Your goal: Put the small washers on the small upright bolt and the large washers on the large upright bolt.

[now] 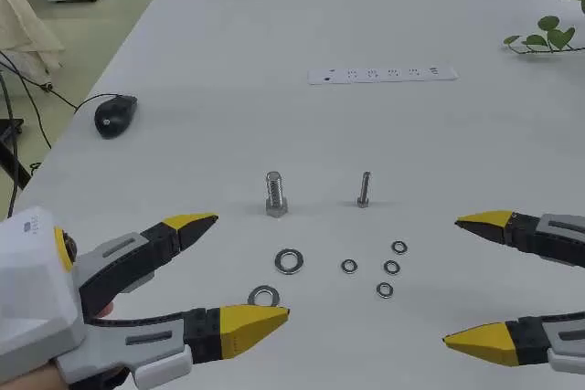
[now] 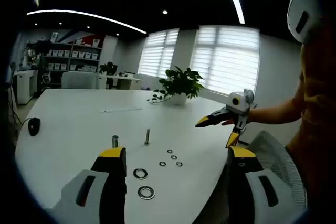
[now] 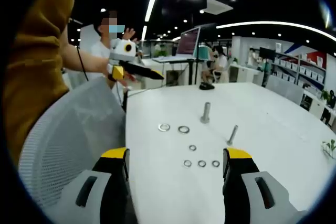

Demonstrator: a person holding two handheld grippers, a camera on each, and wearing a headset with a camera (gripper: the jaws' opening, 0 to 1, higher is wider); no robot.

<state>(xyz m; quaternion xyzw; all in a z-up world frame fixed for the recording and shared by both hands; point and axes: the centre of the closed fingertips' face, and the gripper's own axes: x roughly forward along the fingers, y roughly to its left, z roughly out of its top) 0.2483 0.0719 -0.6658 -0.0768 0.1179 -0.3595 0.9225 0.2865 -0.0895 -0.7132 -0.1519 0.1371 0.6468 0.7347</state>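
The yellow-tipped left gripper (image 1: 249, 267) and right gripper (image 1: 452, 280) hover with jaws spread, empty, the right one cut off at the edge. Between them two large steel washers (image 1: 289, 260) and four small steel washers (image 1: 391, 267) lie flat, just nearer than the upright large bolt (image 1: 275, 195), left, and small bolt (image 1: 364, 189), right.

Worktop (image 1: 228, 89) looks smooth and matt. Large bolt (image 1: 275, 194) and small bolt (image 1: 364, 189), bare shiny metal, and the washers (image 1: 289, 260) glint the same. Mouse (image 1: 115, 115), glossy black plastic. Left gripper (image 1: 249, 267), right gripper (image 1: 452, 280): matt plastic.
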